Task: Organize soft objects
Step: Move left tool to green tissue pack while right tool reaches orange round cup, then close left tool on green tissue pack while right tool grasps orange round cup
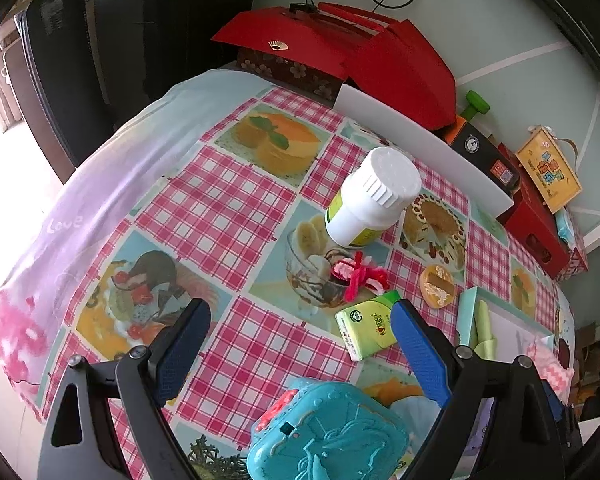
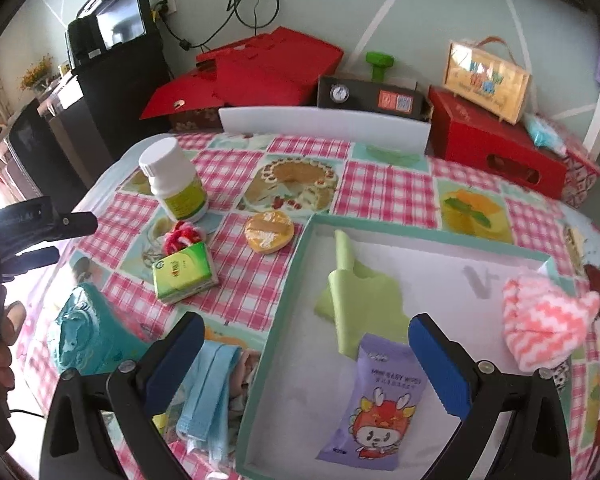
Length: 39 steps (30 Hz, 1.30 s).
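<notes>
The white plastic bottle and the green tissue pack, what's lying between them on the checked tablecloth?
A red-and-white yarn knot lies between the white plastic bottle and the green tissue pack, touching the pack's far edge. The right wrist view shows it best.

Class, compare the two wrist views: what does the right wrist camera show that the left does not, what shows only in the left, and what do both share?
Only the right wrist view shows the purple wipes packet inside the tray and a blue cloth beside it. Only the left shows the pale cloth draped along the table's edge. Both share the white bottle, green tissue pack, teal toy and red boxes.
</notes>
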### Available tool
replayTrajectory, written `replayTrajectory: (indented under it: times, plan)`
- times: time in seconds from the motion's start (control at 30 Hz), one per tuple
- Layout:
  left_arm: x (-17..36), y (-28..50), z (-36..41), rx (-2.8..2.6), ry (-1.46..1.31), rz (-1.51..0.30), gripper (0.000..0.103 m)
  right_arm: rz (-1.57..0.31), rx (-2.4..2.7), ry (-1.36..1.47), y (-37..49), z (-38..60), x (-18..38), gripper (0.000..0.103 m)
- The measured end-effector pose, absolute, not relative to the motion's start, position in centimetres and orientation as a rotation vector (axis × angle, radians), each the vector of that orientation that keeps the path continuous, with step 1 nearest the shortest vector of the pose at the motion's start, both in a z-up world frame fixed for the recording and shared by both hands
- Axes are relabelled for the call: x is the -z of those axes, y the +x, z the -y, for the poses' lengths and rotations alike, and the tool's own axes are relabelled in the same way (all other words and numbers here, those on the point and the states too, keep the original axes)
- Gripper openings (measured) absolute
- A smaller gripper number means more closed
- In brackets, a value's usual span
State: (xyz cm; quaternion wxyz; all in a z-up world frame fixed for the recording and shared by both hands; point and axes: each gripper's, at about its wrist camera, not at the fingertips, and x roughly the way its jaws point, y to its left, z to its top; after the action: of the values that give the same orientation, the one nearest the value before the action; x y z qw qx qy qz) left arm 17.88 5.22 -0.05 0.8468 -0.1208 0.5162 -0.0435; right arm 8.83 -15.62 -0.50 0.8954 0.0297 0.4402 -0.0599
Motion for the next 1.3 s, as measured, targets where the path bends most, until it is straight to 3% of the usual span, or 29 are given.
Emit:
replayTrajectory:
  times: [0.5,0.7,1.13,1.3]
  plan:
    - [0.4,18.6,-5.0,0.118,-0.252,-1.106,0.092,-0.989,0.104,0.076,12.8,16.1,1.2,0.103]
    - [0.9,20.3,-4.2,0.198,-0.255,-1.190,0.092,-1.088,0.035,0.036,16.7,16.6,0.5,0.102]
    - [1.3,22.3,1.4,0.478,0.147,-1.303,0.092,-1.284,-0.046,0.082,24.9,17.4,1.1,0.102]
    - [2.1,22.9,2.6,0.517,0.202,-1.344,0.092,-1.360,-0.065,0.022,26.7,16.7,2.9,0.095]
